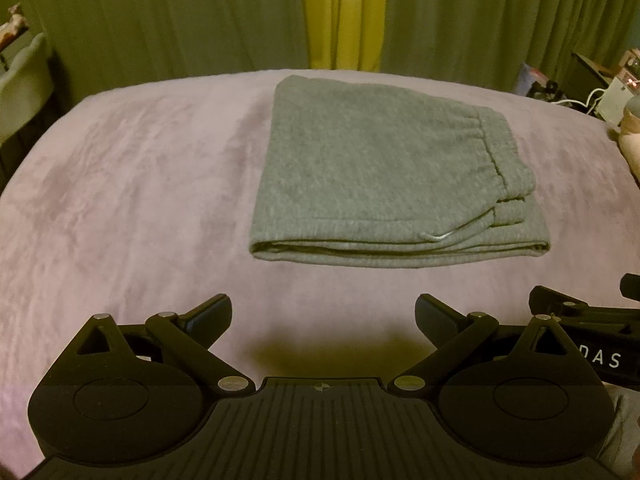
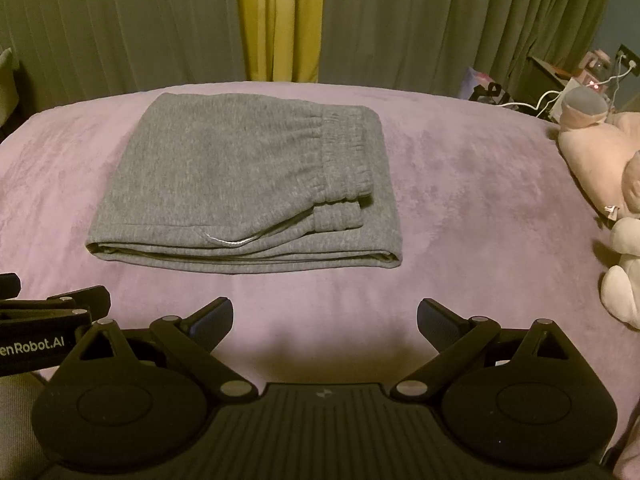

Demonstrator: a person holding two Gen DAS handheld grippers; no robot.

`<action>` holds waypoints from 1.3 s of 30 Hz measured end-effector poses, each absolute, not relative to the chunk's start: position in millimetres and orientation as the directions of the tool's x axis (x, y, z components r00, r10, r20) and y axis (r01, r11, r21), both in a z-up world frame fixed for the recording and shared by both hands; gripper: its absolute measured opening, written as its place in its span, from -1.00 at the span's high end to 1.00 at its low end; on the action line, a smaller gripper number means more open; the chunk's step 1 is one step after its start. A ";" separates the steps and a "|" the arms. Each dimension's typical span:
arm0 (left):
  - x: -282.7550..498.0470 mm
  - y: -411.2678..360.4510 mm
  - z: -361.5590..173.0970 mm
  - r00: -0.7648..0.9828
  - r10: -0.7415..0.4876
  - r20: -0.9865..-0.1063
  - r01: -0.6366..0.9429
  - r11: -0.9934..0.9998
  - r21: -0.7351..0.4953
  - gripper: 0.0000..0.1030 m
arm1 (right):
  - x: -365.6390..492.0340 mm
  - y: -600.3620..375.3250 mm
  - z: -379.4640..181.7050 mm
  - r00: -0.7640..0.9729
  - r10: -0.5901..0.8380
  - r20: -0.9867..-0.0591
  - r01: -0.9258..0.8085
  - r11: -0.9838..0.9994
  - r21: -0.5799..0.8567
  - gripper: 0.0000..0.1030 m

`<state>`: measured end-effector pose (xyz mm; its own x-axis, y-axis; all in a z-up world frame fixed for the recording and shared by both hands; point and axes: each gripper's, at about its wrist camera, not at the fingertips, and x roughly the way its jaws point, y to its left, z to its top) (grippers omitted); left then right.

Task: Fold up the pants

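The grey sweatpants (image 1: 372, 172) lie folded into a flat rectangle on the purple bed cover (image 1: 140, 200), waistband on top at the right side. They also show in the right wrist view (image 2: 240, 192). My left gripper (image 1: 323, 316) is open and empty, held back from the near edge of the pants. My right gripper (image 2: 325, 318) is open and empty too, also short of the pants. The right gripper's side shows at the right edge of the left wrist view (image 1: 592, 320); the left gripper's side shows at the left edge of the right wrist view (image 2: 52, 312).
Green curtains (image 2: 440, 20) with a yellow strip hang behind the bed. Pink and white plush toys (image 2: 608, 168) lie on the bed's right side. A cluttered stand with cables (image 2: 560, 84) is at the back right. A pale chair (image 1: 20, 80) is at the left.
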<state>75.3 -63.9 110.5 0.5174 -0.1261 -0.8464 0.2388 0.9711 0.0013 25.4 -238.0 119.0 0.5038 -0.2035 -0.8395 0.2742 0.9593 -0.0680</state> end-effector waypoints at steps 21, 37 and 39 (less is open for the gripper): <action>73.9 -68.3 112.5 0.519 -0.128 -0.845 0.244 0.970 0.003 -0.98 | 27.1 -238.2 117.5 0.507 -0.204 -0.837 0.279 0.958 -0.065 -0.92; 76.5 -69.0 113.9 0.521 -0.132 -0.843 0.250 0.968 0.003 -0.98 | 27.5 -238.7 118.2 0.509 -0.205 -0.836 0.284 0.957 -0.061 -0.92; 76.5 -69.1 114.0 0.522 -0.131 -0.843 0.250 0.968 0.004 -0.98 | 27.5 -238.3 118.7 0.509 -0.207 -0.836 0.286 0.956 -0.062 -0.92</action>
